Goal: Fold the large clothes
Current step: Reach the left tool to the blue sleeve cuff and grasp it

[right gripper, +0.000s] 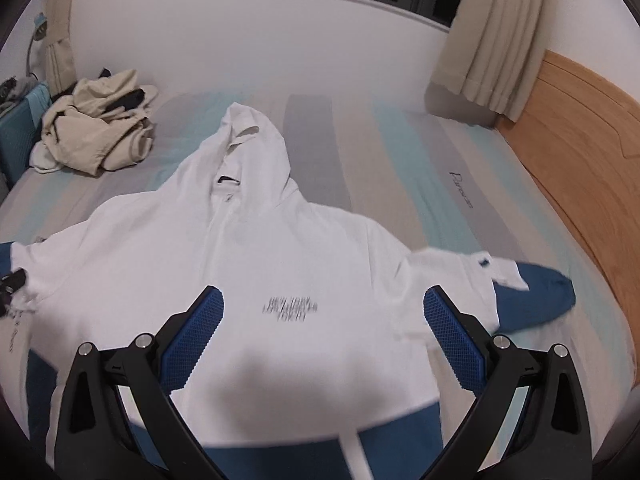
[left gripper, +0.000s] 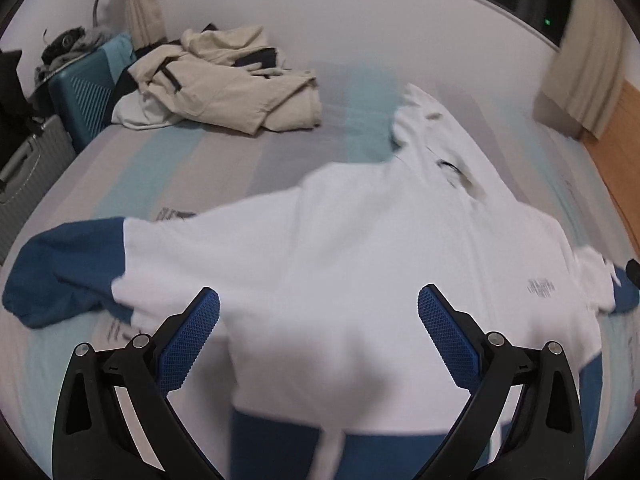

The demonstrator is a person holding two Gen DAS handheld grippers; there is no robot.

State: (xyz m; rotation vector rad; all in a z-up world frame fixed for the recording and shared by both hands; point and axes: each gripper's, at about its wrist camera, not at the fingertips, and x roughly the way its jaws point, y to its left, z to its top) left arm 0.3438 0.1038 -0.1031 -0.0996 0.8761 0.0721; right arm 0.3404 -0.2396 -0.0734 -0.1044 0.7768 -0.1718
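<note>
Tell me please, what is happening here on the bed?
A person holds a two-finger gripper in each hand over a white hoodie with blue cuffs and hem, spread flat on a striped bed. The left gripper and the right gripper are both open and hold nothing. The sleeves lie out to each side and the hood points away, so no fold is made yet. A beige pile of clothes waits at the far corner.

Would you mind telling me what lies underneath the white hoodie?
The white hoodie lies spread on the striped bedsheet, whose grey and light-blue bands show around it. Whatever sits directly beneath the fabric is covered and cannot be seen.
</note>
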